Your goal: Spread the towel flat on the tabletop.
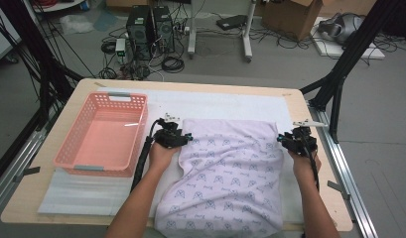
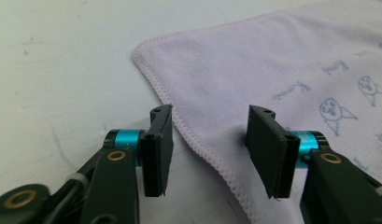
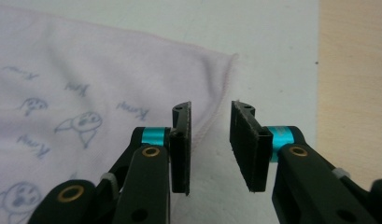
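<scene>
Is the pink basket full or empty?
Empty: the pink basket shows only its bare floor in the high view, and the towel lies outside it.

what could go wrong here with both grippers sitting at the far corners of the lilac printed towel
1. The left gripper stands open astride the stitched hem of the lilac printed towel; closing too shallow may catch only the edge, which could slip out.
2. The right gripper is open with the towel's corner just off its jaws, so it might pinch nothing.
3. The towel's near end hangs over the table edge, so an uneven lift could drag it off.
</scene>
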The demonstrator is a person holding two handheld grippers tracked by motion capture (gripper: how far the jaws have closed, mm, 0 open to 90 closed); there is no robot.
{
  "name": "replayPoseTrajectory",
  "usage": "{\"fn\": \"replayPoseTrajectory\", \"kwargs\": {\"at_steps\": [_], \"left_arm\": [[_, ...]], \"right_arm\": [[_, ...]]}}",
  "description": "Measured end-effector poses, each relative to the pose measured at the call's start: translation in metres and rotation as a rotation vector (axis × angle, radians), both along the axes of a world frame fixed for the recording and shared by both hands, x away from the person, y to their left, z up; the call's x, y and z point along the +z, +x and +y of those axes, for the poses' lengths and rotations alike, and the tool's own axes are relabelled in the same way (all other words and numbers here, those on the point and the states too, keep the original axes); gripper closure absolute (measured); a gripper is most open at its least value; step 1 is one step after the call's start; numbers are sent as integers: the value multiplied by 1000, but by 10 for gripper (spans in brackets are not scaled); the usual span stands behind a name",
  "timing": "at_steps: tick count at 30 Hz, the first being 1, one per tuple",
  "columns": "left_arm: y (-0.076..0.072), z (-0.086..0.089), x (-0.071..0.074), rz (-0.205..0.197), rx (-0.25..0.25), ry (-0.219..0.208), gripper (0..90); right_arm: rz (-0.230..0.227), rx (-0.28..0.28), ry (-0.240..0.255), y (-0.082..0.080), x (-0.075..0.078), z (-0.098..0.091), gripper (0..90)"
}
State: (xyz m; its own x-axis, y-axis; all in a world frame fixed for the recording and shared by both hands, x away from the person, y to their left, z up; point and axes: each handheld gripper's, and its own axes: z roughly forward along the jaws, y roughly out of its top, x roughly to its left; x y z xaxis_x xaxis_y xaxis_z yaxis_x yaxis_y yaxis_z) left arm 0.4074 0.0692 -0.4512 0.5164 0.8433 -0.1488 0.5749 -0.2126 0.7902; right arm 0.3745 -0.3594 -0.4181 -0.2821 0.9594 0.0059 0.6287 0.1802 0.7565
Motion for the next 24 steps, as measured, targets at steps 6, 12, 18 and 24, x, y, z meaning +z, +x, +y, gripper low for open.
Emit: {"fn": "replayPoseTrajectory", "kwargs": {"at_steps": [6,12,18,24], "left_arm": [[4,9,2,-51,138,102,857],[6,19,2,-8,181,18,695],[-16,15,16,16,38,-66,482],[-42,9,26,-35,-69,-124,460]], "right_arm": [[11,41,16,-6,-2,5,679],[-18,121,43,-26,0,8,665],[-40,177,76,-46,1,7,661],[-47,204,99,-65,-1,7,651]]}}
